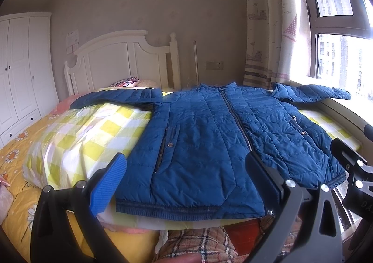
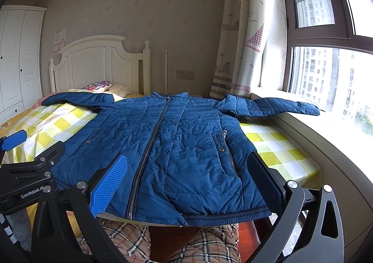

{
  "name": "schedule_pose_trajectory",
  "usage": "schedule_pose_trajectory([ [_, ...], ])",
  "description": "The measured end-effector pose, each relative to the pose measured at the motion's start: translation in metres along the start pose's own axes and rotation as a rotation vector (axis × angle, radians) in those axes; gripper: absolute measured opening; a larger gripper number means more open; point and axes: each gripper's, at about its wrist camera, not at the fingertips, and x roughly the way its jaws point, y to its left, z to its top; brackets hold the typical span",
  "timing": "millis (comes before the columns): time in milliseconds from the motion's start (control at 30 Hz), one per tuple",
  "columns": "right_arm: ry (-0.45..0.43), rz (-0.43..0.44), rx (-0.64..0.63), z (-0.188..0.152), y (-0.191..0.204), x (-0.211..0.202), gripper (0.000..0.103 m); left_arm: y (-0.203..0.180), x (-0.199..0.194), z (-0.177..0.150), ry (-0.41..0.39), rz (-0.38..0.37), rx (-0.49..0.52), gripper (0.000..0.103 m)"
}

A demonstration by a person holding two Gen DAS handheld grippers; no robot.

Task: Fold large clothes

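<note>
Blue quilted jacket [image 1: 209,137] lies flat, front up, zipped, on a yellow-and-white checked sheet [image 1: 88,137] over the bed. Both sleeves spread outward; the far one, on the right gripper's side, reaches onto the window sill [image 2: 338,137].

Left gripper [image 1: 186,183]: jaws spread wide, nothing between them. Jacket lies ahead of and between the jaws; its ribbed hem [image 1: 186,210] sits just beyond the fingertips. Whether the dark right-hand finger touches the fabric near the zipper bottom, cannot tell.

Right gripper [image 2: 188,183]: jaws likewise wide apart, holding nothing. Hem and the zipper's lower end lie between the two fingers, just ahead of them. The blue-padded finger [image 2: 108,185] overlaps the jacket's left panel in view; contact not resolvable.

The left gripper also shows at the left edge of the right wrist view, beside the jacket's side edge.

Plaid-trousered legs [image 2: 209,244] of the person show below the hem.
</note>
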Motion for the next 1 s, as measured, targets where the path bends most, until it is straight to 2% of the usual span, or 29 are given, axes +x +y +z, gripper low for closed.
schedule_pose_trajectory([
  [1000, 0.003, 0.004, 0.005, -0.0031, 0.0020, 0.0015, 0.099, 0.0020, -0.0002, -0.0025, 0.000, -0.001, -0.006, 0.101],
])
